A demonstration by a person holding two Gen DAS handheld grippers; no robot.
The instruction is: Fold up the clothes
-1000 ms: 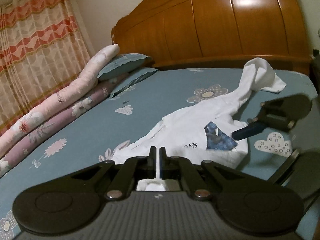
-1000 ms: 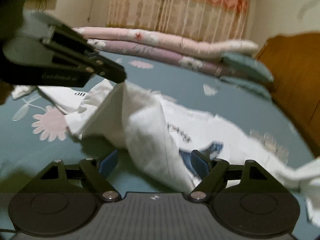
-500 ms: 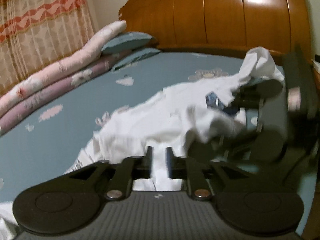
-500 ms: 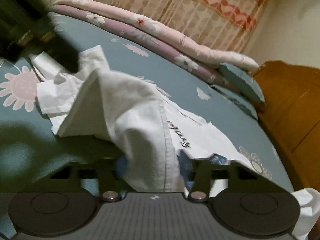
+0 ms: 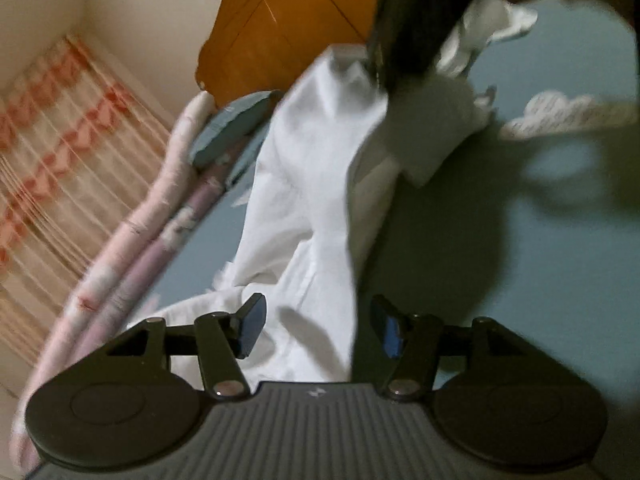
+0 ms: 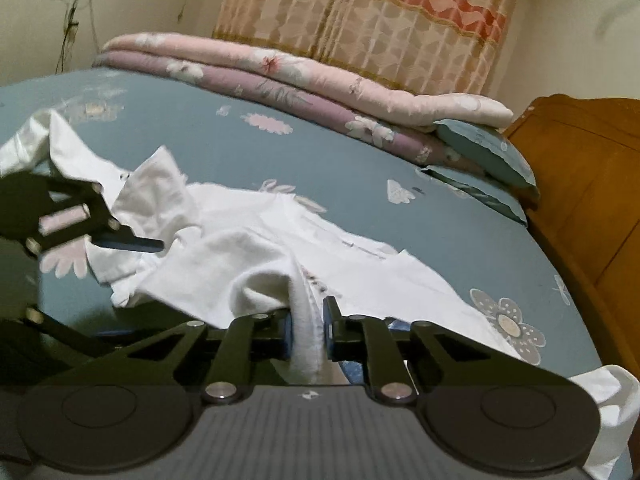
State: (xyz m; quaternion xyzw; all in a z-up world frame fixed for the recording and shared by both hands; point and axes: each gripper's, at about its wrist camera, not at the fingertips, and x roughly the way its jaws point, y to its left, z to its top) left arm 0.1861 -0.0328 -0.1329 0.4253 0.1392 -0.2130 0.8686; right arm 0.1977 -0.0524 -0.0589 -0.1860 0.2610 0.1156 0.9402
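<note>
A white shirt [image 6: 248,248] lies crumpled across the middle of the bed [image 6: 344,168], on a blue-grey sheet printed with pale flowers. In the right wrist view it spreads from about 9 o'clock to 4 o'clock: a collar or sleeve end stands up in loose peaks at the 9 o'clock side, the body is rucked into soft folds in the centre, and a flatter panel with a line of small dark lettering runs off toward 3 o'clock. A patch of blue print shows just under the cloth near the claw.

The right claw [image 6: 307,330] is closed on a bunched ridge of the shirt, the fabric pinched between its two blue pads and rising a little above the sheet there. The left claw [image 5: 316,326] stands open, its pads well apart, with white cloth lying between and below them but not gripped. In the left wrist view, which is tilted and blurred, the shirt [image 5: 312,184] climbs in a long draped fold toward 12 o'clock.

Rolled quilts [image 6: 280,76] in pink and mauve lie along the far edge of the bed at 12 o'clock, with blue pillows [image 6: 480,152] at 2 o'clock beside the wooden headboard [image 6: 592,168]. A striped curtain [image 6: 368,16] hangs behind.
</note>
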